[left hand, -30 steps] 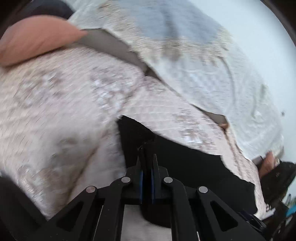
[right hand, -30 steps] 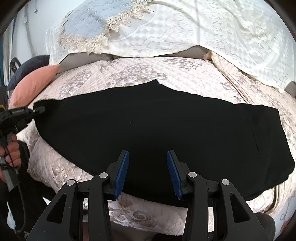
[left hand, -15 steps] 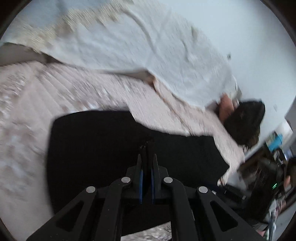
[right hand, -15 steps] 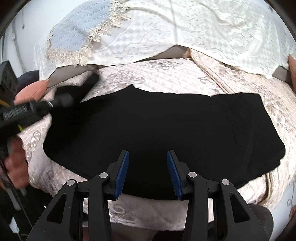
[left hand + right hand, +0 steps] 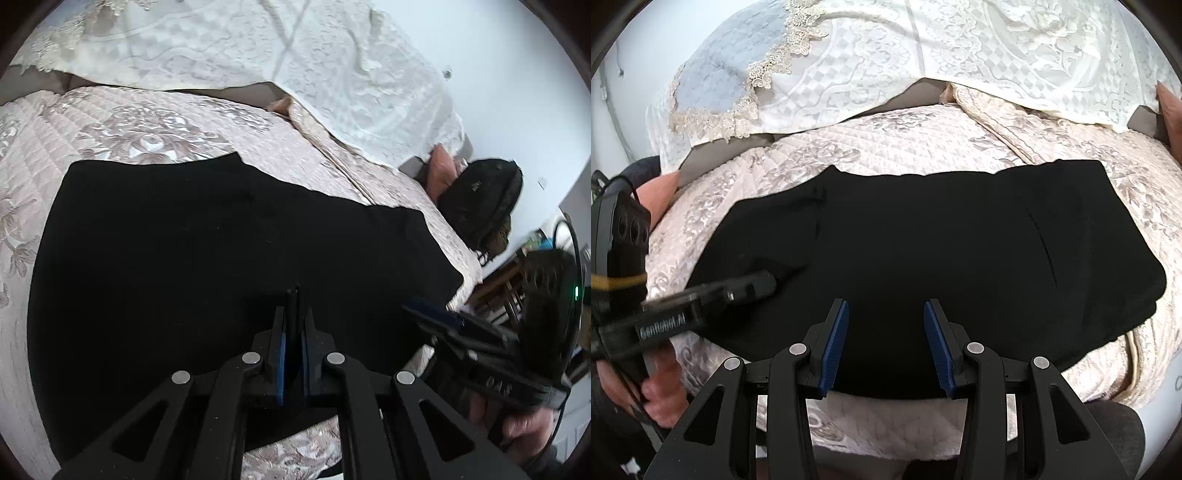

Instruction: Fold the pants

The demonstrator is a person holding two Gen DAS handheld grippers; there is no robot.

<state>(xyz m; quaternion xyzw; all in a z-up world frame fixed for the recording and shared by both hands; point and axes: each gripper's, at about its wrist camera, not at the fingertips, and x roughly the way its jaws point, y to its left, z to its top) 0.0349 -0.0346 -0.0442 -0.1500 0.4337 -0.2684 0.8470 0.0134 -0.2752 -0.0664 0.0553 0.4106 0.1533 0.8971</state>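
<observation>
Black pants (image 5: 942, 251) lie folded lengthwise across a quilted pink bedspread (image 5: 886, 140); they also show in the left wrist view (image 5: 221, 258). My left gripper (image 5: 293, 295) is shut on a fold of the pants' cloth, carried over the pants toward the right; it shows in the right wrist view (image 5: 768, 282) at the pants' left part. My right gripper (image 5: 886, 314) is open and empty, above the near edge of the pants. It shows in the left wrist view (image 5: 428, 310) at the right.
A white lace cover (image 5: 960, 55) lies over the pillows at the back. A black backpack (image 5: 480, 199) and a pink cushion (image 5: 439, 173) sit at the bed's right end. Furniture (image 5: 509, 280) stands beyond the bed on the right.
My left gripper has swung from the pants' left end over to the right, carrying cloth across the pants. The pants' spread has become shorter. My right gripper stayed open.
</observation>
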